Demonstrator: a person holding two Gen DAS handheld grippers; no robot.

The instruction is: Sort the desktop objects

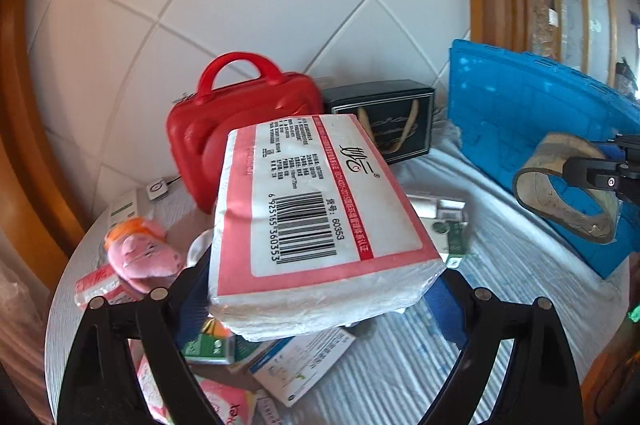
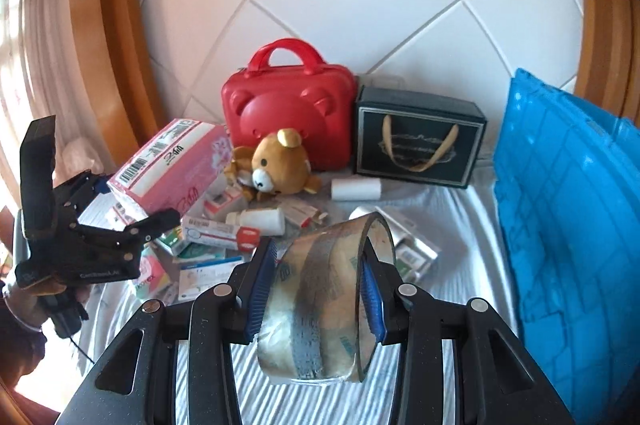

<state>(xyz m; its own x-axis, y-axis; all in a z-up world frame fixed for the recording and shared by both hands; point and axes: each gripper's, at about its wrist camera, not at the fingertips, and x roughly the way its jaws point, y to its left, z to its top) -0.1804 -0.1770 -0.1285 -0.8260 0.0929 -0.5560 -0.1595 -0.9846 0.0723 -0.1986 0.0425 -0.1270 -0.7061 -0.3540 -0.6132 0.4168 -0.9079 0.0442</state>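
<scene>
My left gripper [image 1: 320,301] is shut on a pink and white tissue pack [image 1: 320,209] and holds it above the cluttered table; the pack also shows in the right wrist view [image 2: 176,165]. My right gripper [image 2: 320,289] is shut on a roll of clear tape [image 2: 328,297], held upright between the blue pads above the striped cloth. The roll also shows at the right of the left wrist view [image 1: 568,189], in front of the blue crate [image 1: 532,129].
A red bear-face case [image 2: 288,105] and a dark gift box [image 2: 416,145] stand against the tiled wall. A brown bear plush [image 2: 276,165], a pink plush [image 1: 140,253], medicine boxes [image 2: 212,225] and a white bottle [image 2: 260,221] lie scattered. The blue crate [image 2: 568,225] stands at right.
</scene>
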